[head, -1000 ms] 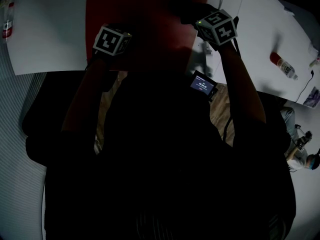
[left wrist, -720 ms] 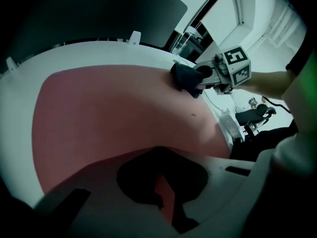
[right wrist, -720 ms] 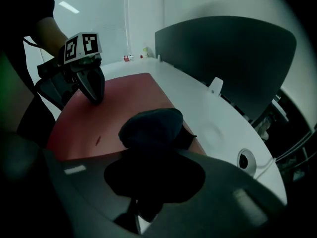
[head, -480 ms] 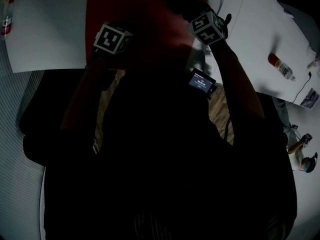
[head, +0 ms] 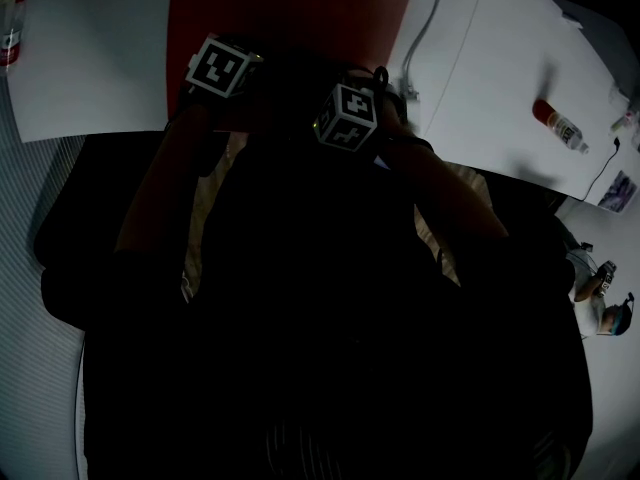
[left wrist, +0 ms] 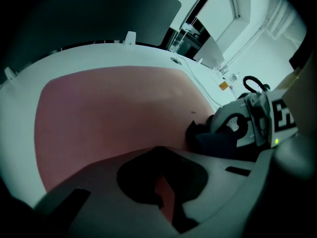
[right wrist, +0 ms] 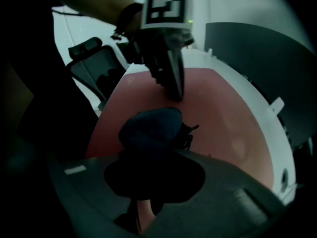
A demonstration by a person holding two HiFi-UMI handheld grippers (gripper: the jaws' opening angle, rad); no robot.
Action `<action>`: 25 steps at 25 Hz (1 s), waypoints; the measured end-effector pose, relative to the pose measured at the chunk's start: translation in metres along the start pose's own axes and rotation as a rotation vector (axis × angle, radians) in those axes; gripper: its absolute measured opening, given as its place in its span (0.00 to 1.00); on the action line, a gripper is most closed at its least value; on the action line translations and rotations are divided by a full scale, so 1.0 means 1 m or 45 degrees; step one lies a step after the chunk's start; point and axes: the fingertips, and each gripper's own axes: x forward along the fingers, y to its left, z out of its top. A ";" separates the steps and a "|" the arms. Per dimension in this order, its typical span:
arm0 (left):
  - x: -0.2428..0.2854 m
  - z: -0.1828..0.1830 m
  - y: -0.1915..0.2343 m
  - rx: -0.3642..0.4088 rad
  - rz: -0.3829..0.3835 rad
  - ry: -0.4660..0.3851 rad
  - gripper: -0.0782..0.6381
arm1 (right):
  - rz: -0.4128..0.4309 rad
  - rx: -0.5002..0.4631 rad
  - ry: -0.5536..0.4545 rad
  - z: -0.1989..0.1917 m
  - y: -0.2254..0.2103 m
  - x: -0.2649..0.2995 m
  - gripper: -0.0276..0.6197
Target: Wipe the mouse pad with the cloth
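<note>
White table (head: 90, 68), red mouse pad (head: 290, 8); right gripper (right wrist: 151, 155) clamps cloth (right wrist: 148, 128).

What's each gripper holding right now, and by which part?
Right gripper holds the dark blue cloth, bunched up, clamped at the wad's near end. Left gripper holds nothing; its closed jaws press tip-down on the red mouse pad.
</note>
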 end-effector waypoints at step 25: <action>0.000 0.005 -0.002 -0.006 0.023 -0.026 0.12 | -0.194 -0.345 0.257 0.002 -0.009 0.005 0.12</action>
